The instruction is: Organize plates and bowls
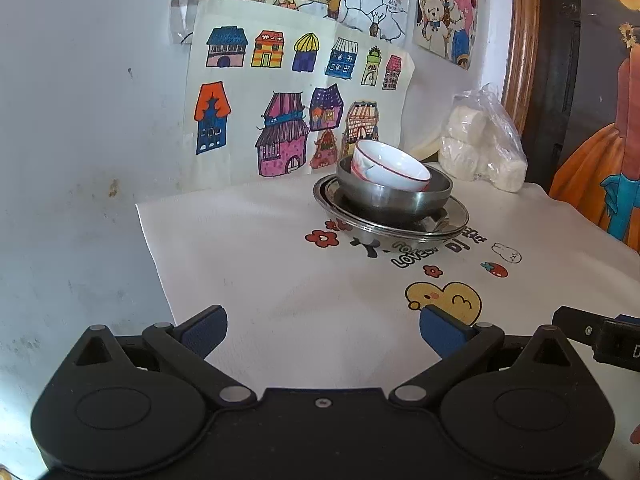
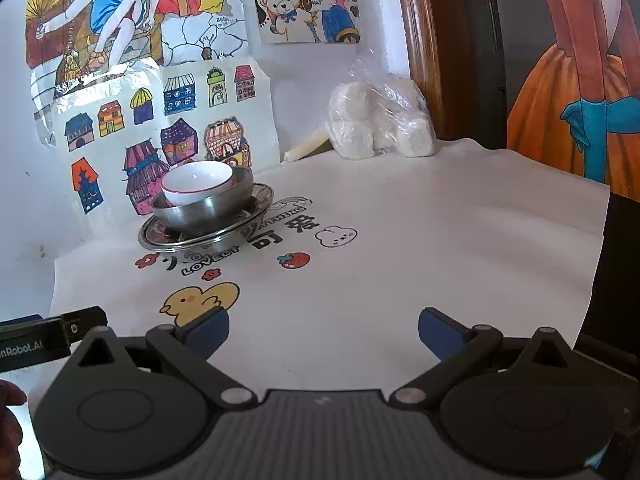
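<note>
stack: white bowl (image 1: 390, 168) tilted in steel bowl (image 1: 394, 196) on steel plates (image 1: 390, 226), far on desk (image 1: 280, 280); ahead-right of left hand-held gripper (image 1: 323, 330), ahead-left of right hand-held gripper (image 2: 324, 330); both gaped empty, about equally distant.

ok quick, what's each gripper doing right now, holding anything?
Left gripper: open, holding nothing, over the tablecloth.
Right gripper: open, holding nothing.

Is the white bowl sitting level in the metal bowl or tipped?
Tipped: the white bowl leans inside the metal bowl, its rim slanted.
</note>
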Available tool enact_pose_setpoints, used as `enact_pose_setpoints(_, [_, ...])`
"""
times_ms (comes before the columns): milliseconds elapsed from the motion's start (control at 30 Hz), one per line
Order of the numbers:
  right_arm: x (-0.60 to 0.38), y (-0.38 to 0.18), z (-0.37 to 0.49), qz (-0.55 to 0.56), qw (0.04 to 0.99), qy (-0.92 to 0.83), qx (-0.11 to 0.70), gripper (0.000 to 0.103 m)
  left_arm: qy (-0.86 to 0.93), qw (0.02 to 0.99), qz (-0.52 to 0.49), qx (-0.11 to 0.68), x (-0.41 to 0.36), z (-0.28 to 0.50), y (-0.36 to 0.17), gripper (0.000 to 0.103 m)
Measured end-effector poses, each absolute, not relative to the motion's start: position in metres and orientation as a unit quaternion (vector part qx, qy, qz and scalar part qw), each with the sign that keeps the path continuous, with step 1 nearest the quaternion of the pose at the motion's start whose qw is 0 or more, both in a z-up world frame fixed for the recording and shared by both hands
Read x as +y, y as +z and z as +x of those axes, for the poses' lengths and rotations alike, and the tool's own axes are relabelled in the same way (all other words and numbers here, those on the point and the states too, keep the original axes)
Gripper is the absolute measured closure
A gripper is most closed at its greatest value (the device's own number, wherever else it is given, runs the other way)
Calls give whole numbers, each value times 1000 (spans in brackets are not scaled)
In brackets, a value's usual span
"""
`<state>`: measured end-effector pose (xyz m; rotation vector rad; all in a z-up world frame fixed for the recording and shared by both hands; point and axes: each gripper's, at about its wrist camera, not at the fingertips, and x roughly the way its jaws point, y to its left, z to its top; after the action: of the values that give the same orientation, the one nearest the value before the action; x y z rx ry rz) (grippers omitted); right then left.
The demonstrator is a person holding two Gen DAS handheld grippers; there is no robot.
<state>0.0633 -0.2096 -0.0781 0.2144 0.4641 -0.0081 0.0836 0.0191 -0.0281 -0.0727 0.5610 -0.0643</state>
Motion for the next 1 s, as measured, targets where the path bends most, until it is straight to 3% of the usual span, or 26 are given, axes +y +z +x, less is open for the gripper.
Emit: enact_pose_setpoints(1000, [-210, -80, 64, 111, 967, -4, 231, 0, -34, 962, -33, 271, 19, 81, -28, 1])
